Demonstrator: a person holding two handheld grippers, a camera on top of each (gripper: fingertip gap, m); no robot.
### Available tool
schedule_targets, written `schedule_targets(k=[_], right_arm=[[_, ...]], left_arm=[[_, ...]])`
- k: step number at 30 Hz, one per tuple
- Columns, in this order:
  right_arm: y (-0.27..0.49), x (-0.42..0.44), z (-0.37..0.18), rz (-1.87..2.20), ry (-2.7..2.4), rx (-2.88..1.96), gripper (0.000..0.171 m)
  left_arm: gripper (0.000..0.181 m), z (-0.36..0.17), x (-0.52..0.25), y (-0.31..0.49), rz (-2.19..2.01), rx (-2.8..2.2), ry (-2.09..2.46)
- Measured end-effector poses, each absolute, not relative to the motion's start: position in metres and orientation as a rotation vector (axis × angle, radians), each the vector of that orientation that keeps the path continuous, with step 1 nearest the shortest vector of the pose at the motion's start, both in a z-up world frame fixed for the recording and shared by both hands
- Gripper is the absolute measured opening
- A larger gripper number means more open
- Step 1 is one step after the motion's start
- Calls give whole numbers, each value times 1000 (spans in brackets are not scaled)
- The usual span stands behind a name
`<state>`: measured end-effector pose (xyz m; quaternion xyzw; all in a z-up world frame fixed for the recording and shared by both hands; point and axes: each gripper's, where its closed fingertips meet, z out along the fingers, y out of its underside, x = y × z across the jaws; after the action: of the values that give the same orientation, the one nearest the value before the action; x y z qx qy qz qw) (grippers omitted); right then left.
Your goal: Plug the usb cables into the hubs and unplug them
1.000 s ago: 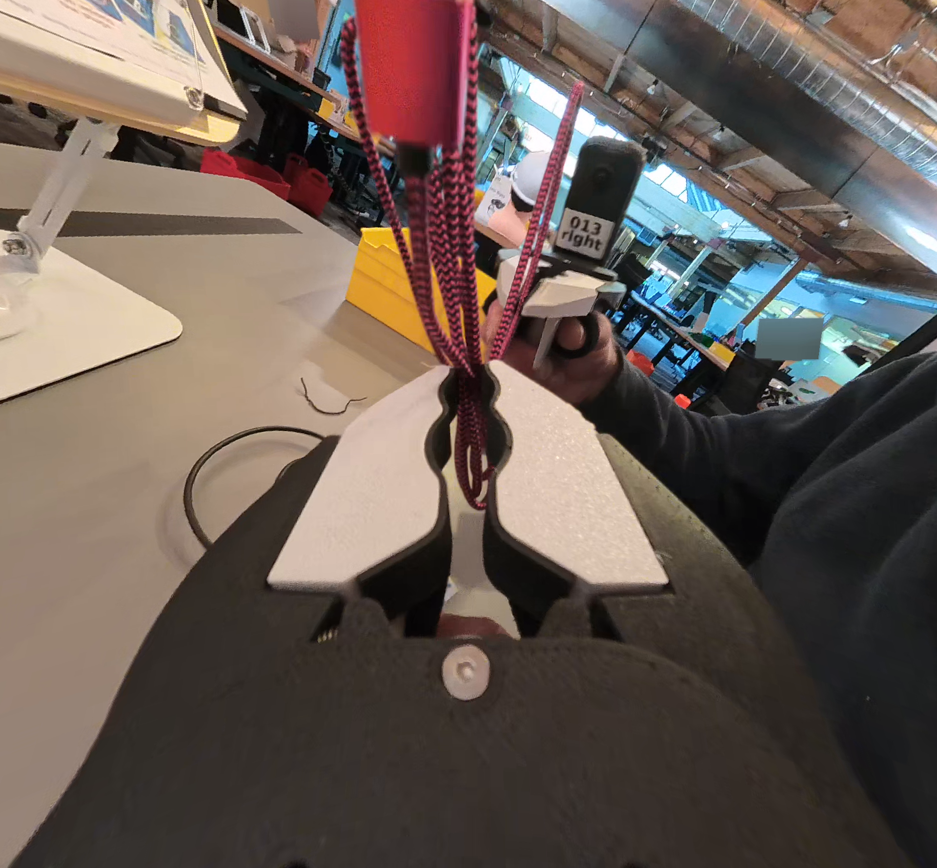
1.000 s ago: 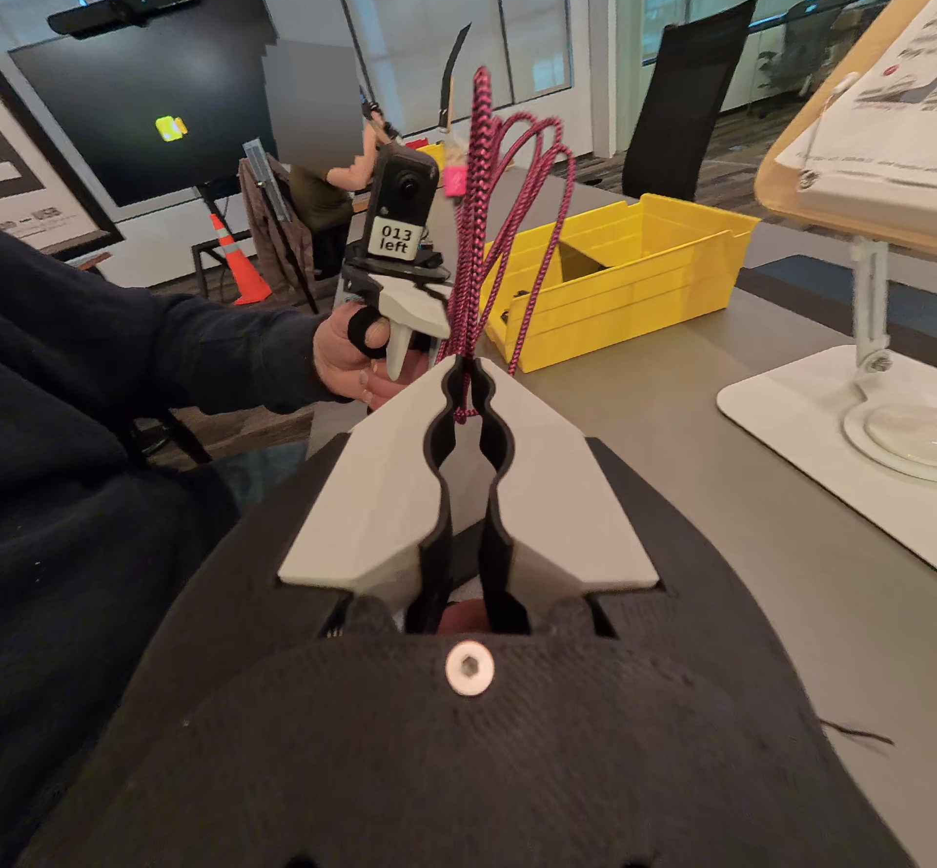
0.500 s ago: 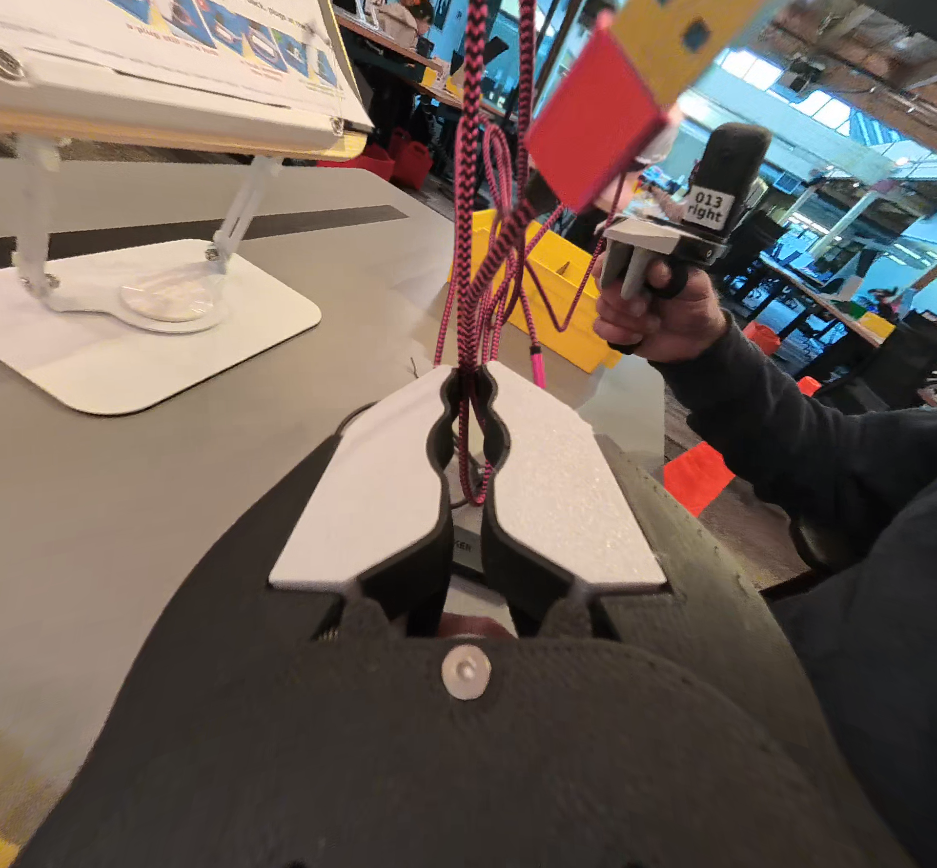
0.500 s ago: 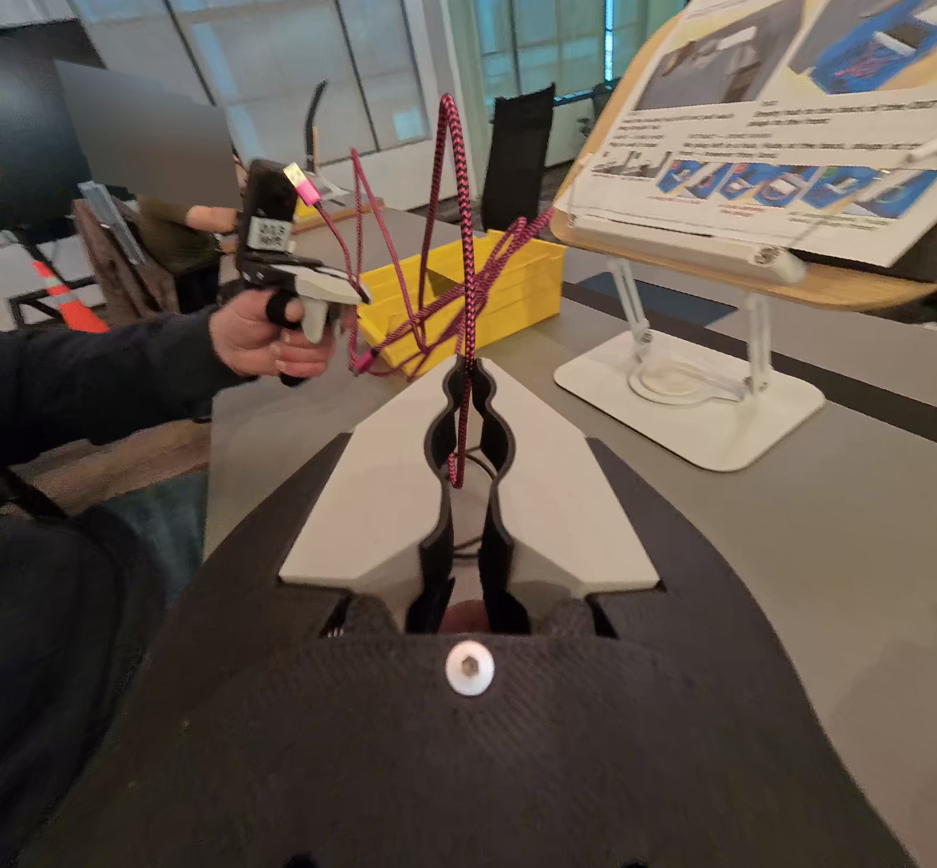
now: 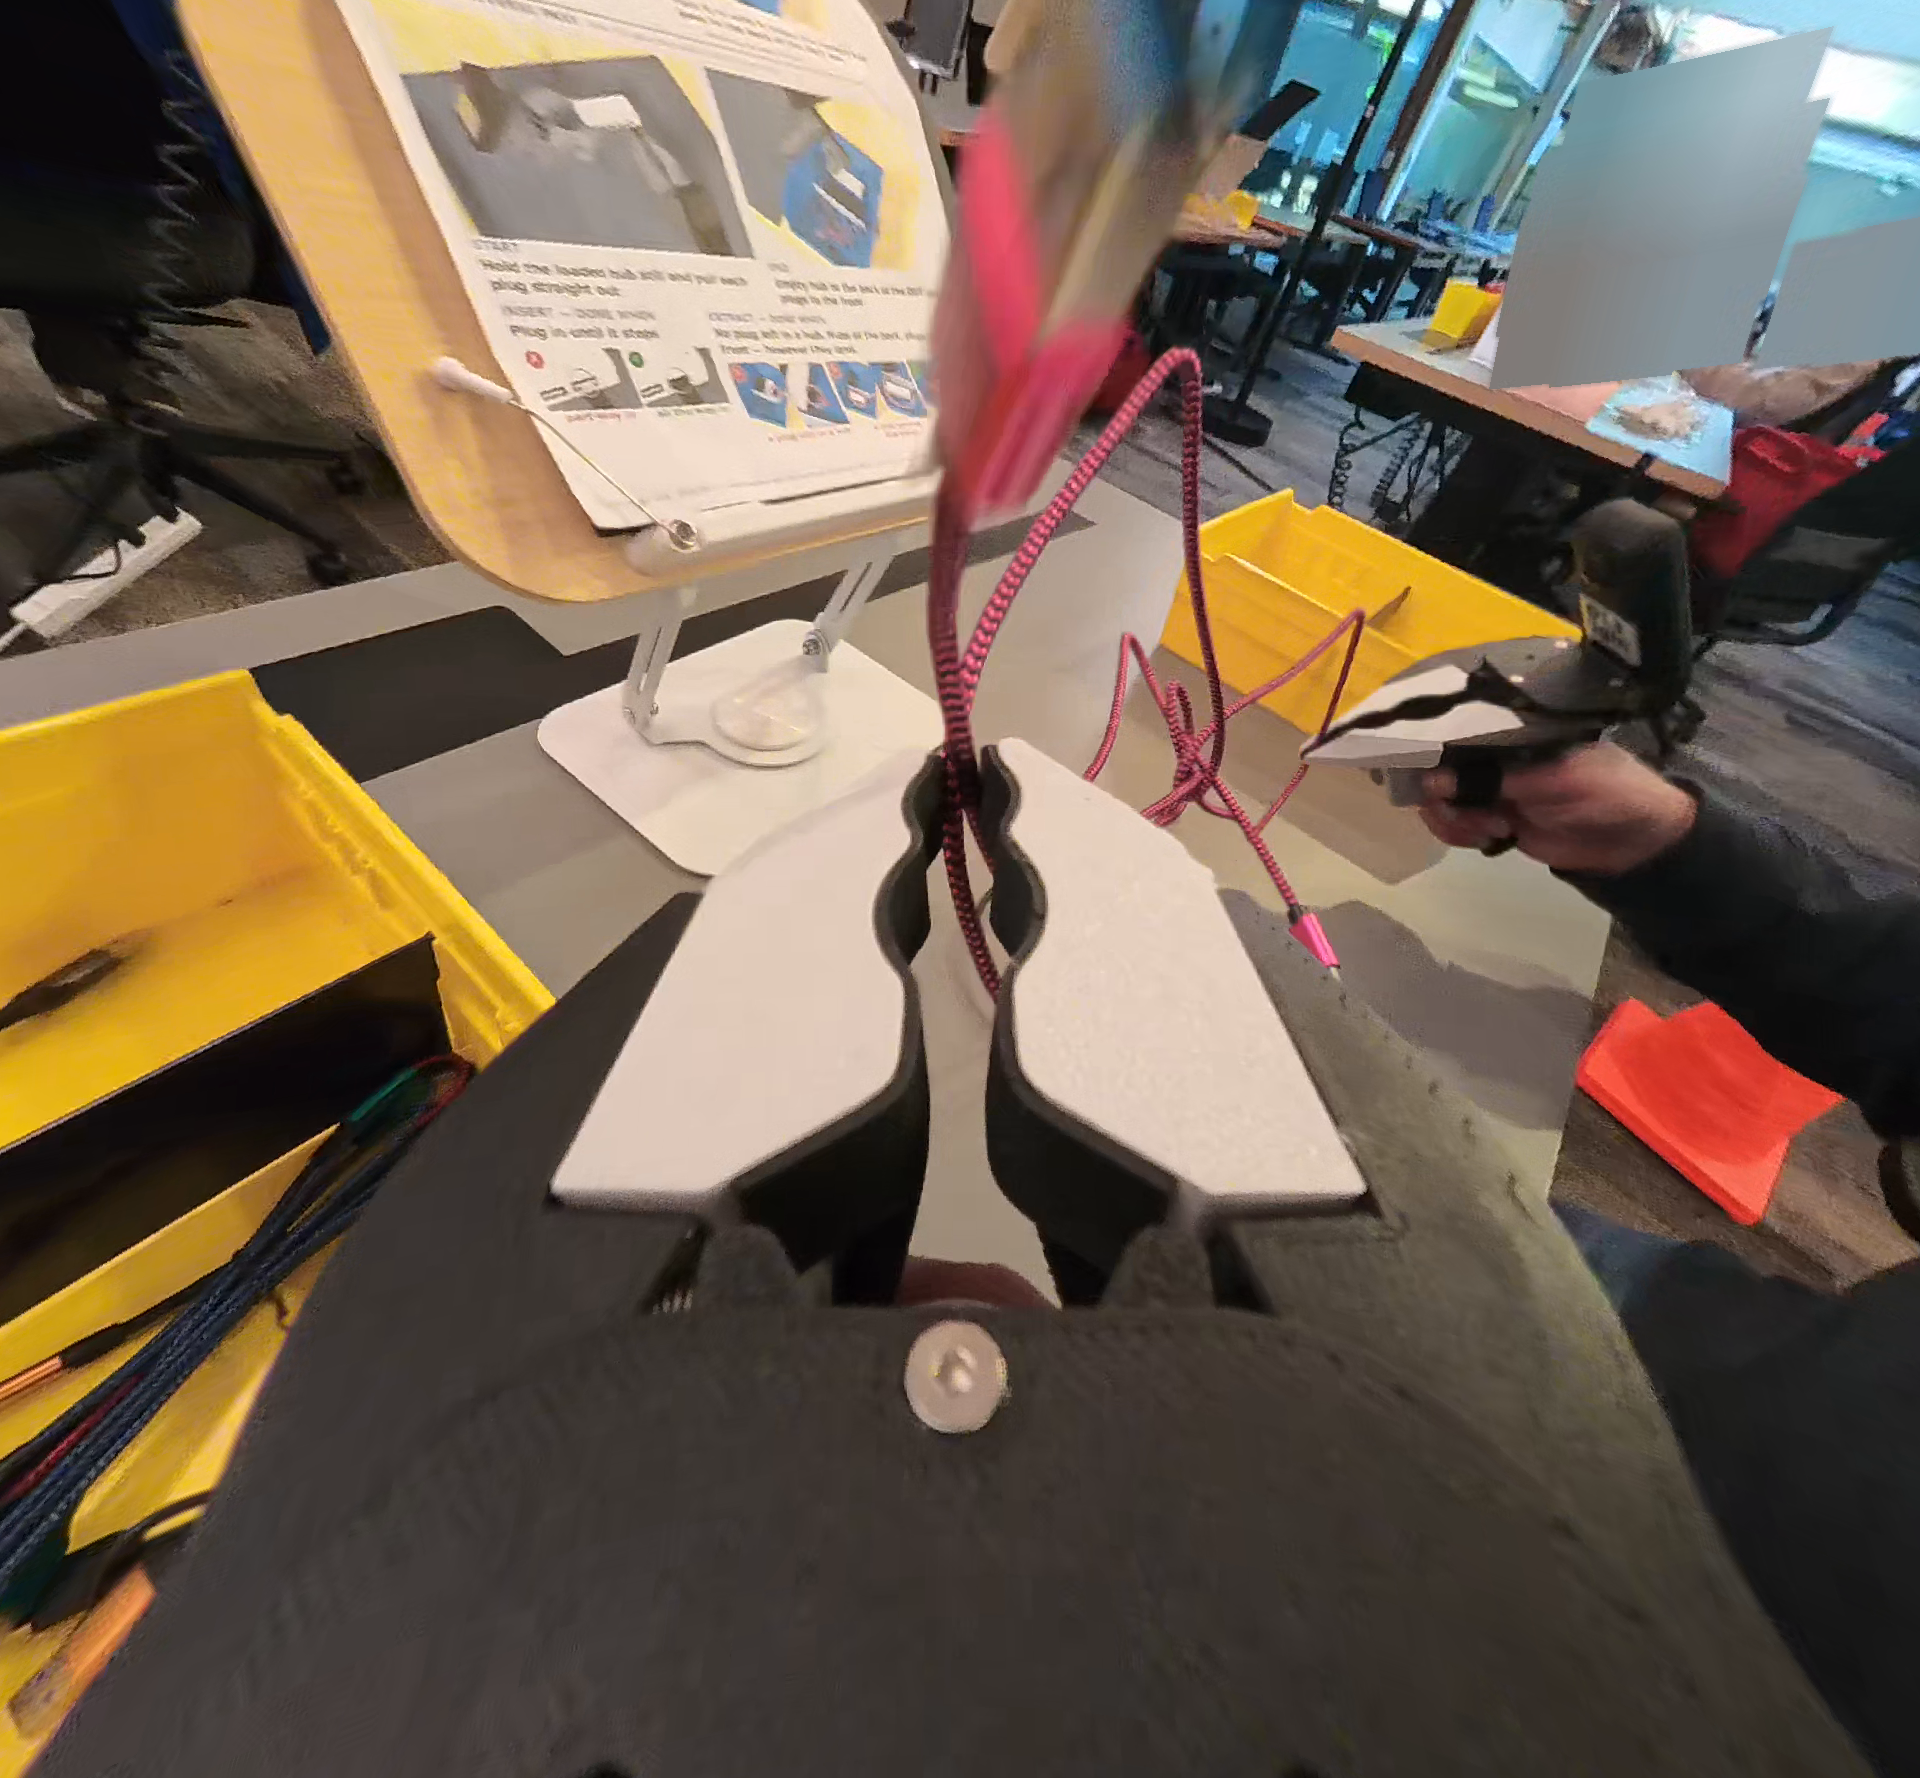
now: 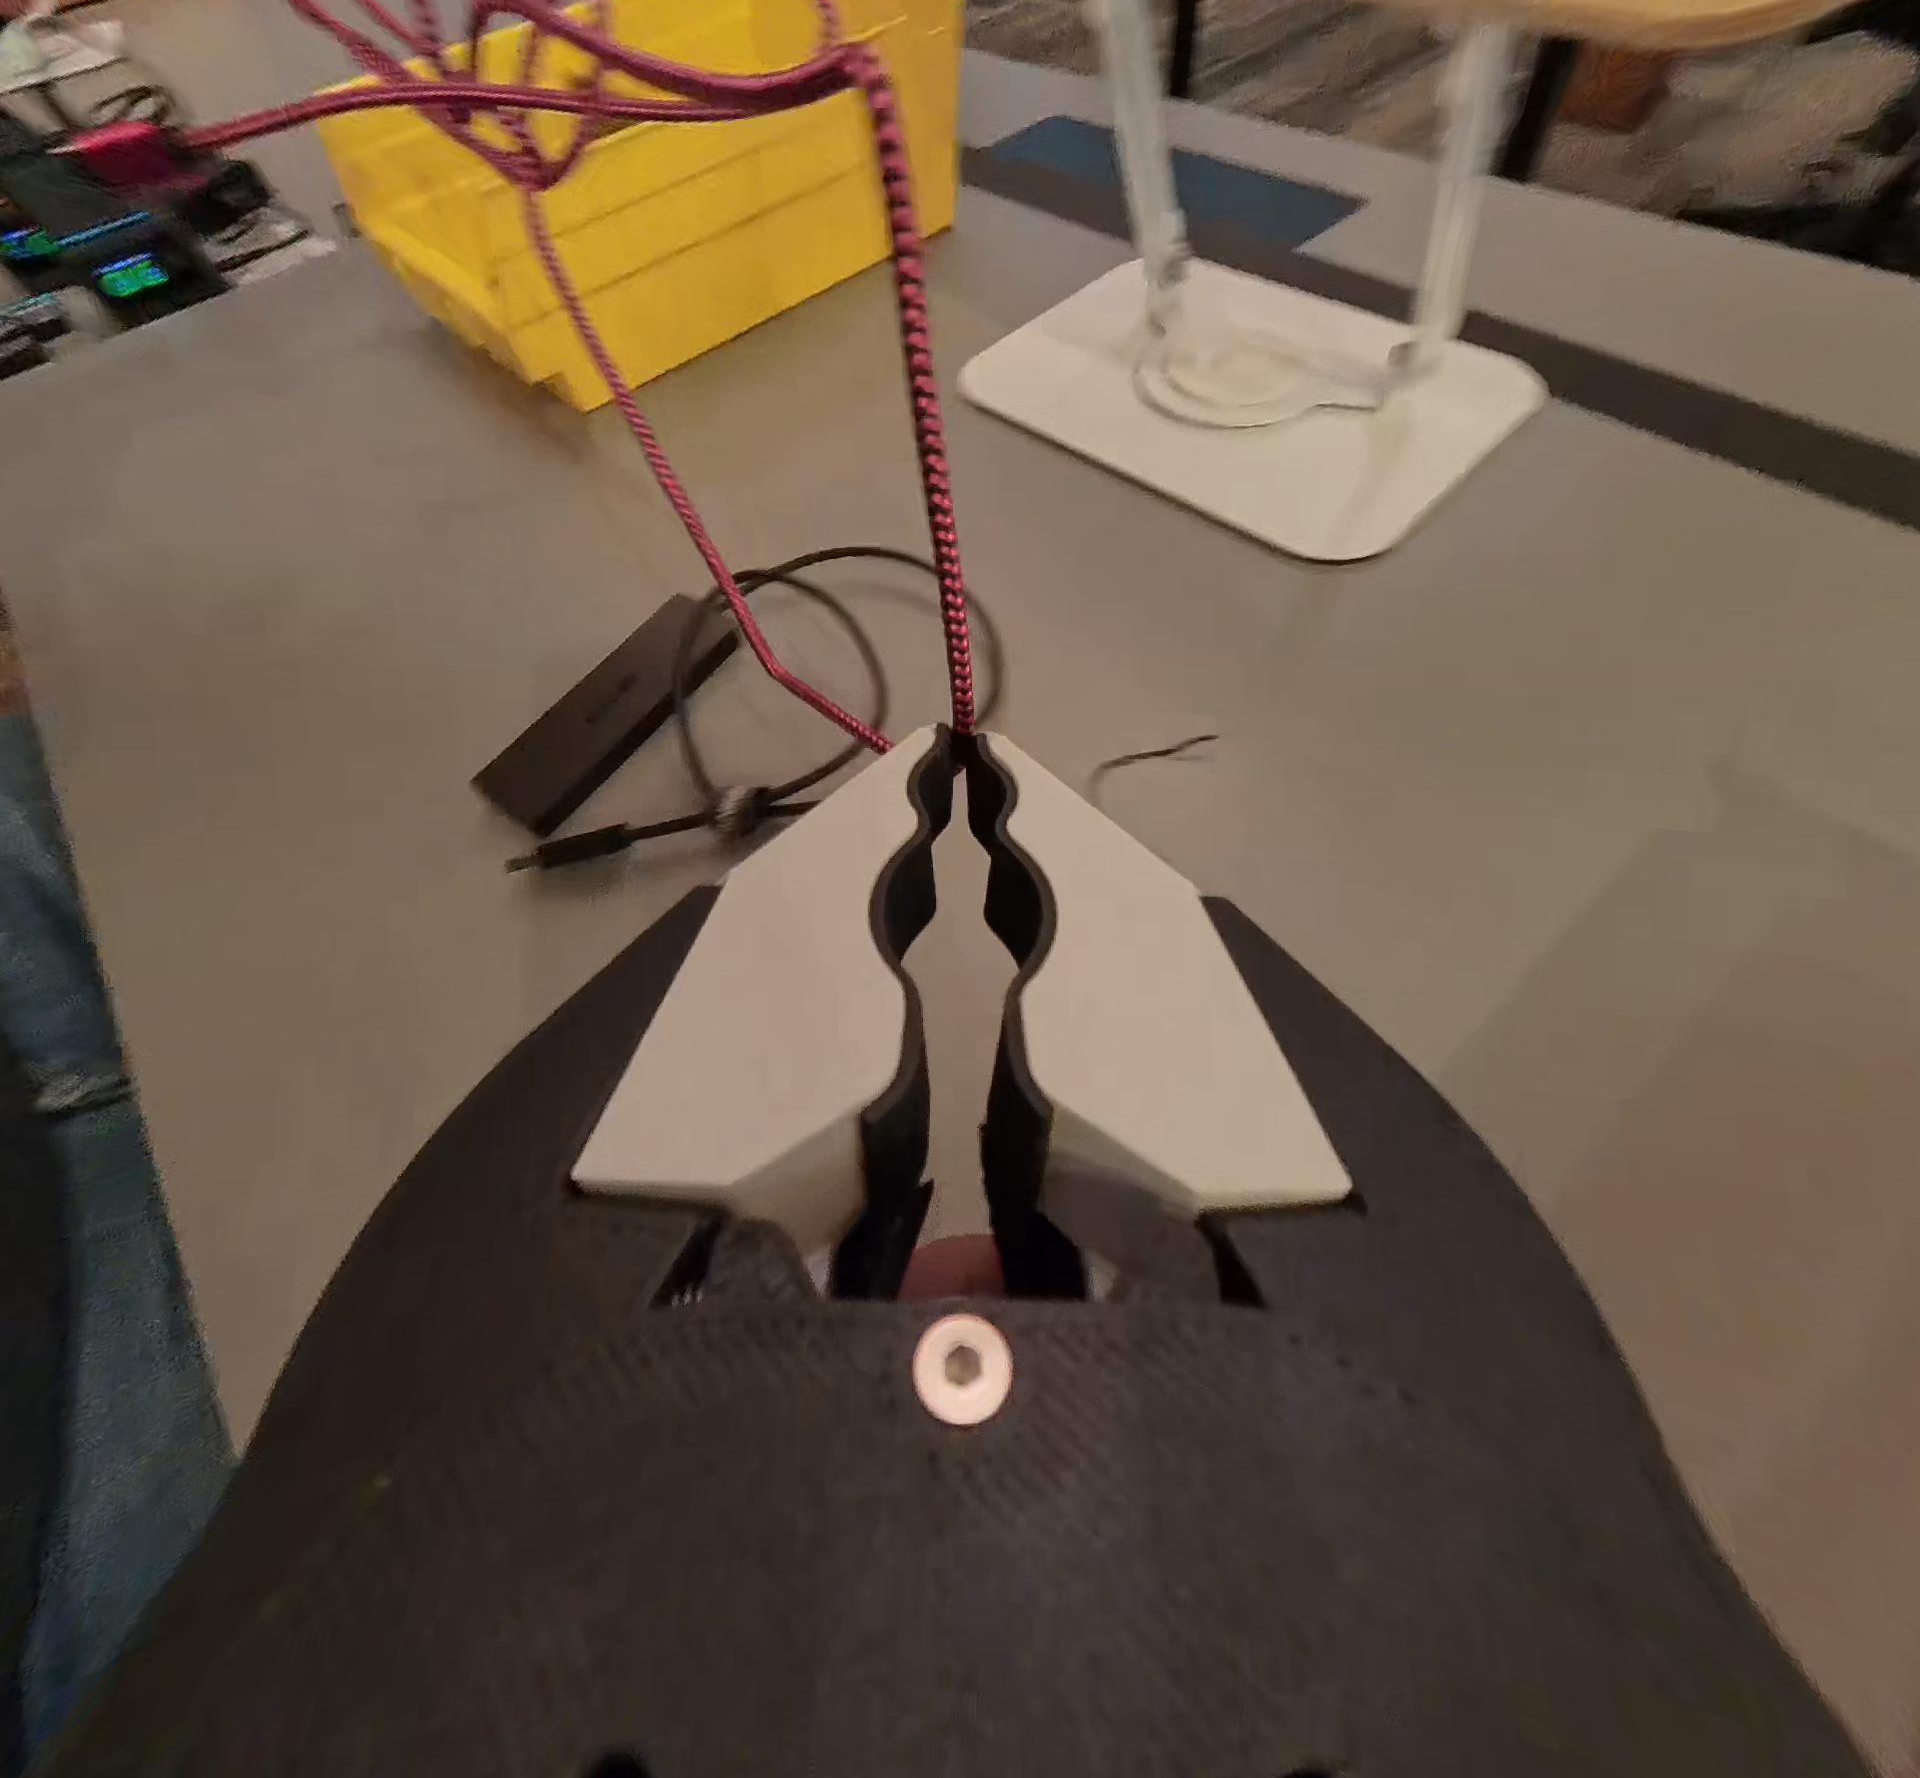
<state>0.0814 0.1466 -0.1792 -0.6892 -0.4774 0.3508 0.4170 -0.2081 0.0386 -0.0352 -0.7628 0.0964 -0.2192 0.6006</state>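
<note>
A pink-and-black braided USB cable [image 5: 961, 689] runs between both grippers. My left gripper [image 5: 961, 772] is shut on it just below its big pink plug [image 5: 1023, 346], which sticks up, blurred. The cable's small pink connector [image 5: 1311, 939] hangs loose over the table. My right gripper [image 6: 961, 746] is shut on another part of the cable [image 6: 914, 305], at its fingertips. It also shows in the left wrist view [image 5: 1314, 749], held in a hand at the right. A black USB hub [image 6: 613, 710] with its own coiled black lead lies on the grey table just ahead-left of the right gripper.
A yellow bin [image 5: 208, 897] with dark cables sits at the left. A second yellow bin [image 5: 1299, 585] stands at the far table edge, also in the right wrist view [image 6: 675, 222]. A white document stand [image 5: 727, 752] with instruction sheets stands at the back. Across from one pair of fingers to the other is roughly 35 centimeters. From my right tips it is roughly 20 centimeters to the black USB hub [image 6: 613, 710]; from my left, 30 centimeters.
The grippers have moved apart and the bunched cable loops have spread out between them. Both views have tilted down toward the table; the black hub now shows in the right wrist view.
</note>
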Motion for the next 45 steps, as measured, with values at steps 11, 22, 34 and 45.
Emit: schedule_targets(k=[11, 22, 34, 45], right_arm=[[37, 43, -165, 969, -1697, -1514, 36], [42, -37, -21, 1031, -1371, -1199, 49], [55, -52, -55, 1090, -1409, -1282, 12], [57, -55, -88, 1253, -1441, -1163, 13]], left_arm=[[6, -80, -130, 56, -253, -1977, 612], [6, -74, -132, 55, 396, -2045, 834], [6, -92, -118, 48, 514, -2015, 887], [38, -79, -96, 27, 59, -1972, 886]])
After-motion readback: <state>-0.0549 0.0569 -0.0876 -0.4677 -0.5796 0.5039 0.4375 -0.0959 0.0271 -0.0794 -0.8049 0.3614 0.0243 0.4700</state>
